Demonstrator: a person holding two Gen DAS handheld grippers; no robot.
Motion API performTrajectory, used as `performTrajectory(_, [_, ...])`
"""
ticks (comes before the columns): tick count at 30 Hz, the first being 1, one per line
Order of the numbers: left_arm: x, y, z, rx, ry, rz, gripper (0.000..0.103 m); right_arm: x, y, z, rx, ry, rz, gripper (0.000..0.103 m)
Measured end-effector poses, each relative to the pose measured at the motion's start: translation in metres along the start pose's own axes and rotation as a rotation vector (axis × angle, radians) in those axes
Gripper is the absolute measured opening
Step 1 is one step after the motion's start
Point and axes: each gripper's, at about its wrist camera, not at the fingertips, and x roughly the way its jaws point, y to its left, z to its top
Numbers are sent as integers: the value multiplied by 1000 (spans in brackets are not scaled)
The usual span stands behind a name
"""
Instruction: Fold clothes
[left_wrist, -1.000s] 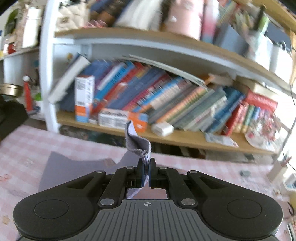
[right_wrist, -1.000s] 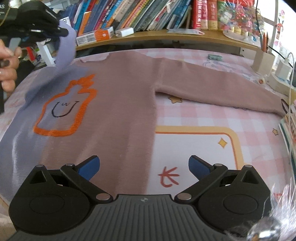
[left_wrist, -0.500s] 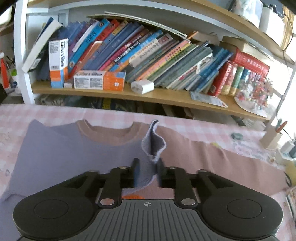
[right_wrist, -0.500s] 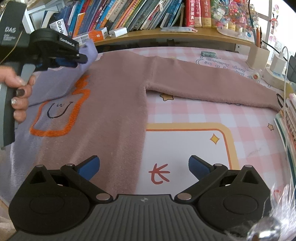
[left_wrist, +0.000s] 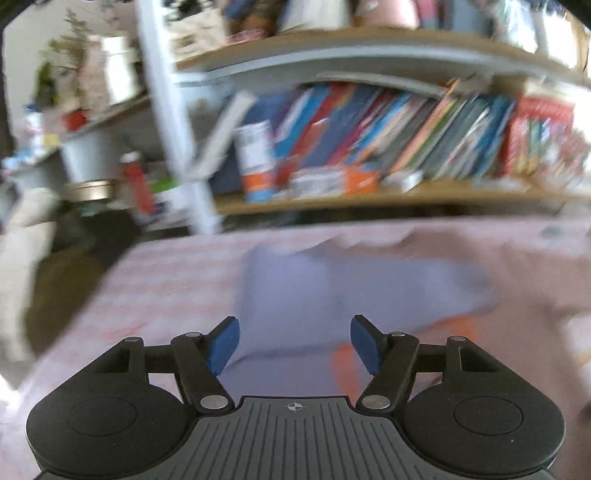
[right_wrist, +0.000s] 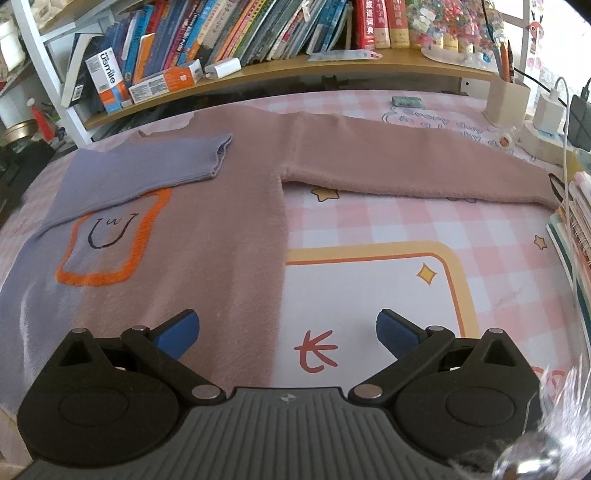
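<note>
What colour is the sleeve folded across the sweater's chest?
Lavender purple; the folded sleeve shows best in the right wrist view.

Ahead of the right gripper (right_wrist: 288, 334) the desk (right_wrist: 369, 236) is flat and low, carrying only the spread sweater (right_wrist: 221, 229). To its right, stacked notebooks (right_wrist: 576, 221) and a cable (right_wrist: 565, 155) crowd the edge. Straight ahead, the bookshelf (right_wrist: 295, 70) closes the far side. The left gripper (left_wrist: 294, 345), jaws opening and nothing between them, seems to have clear cloth ahead, though its view is blurred.

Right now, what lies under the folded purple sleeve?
The purple sleeve lies across the sweater chest, covering the top of the orange outline. Whatever else lies beneath is hidden.
</note>
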Motion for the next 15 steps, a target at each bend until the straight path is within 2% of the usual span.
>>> performTrajectory(3, [-3, 24, -24, -11, 64, 81, 68, 0, 0, 0, 6, 1, -11, 103])
performTrajectory(5, [-2, 38, -36, -54, 110, 100, 68, 0, 1, -1, 14, 5, -15, 102])
performTrajectory(10, [5, 61, -50, -147, 167, 60, 68, -1, 3, -5, 33, 21, -38, 100])
performTrajectory(15, [15, 68, -55, -157, 196, 6, 68, -6, 10, -11, 49, 18, -81, 87])
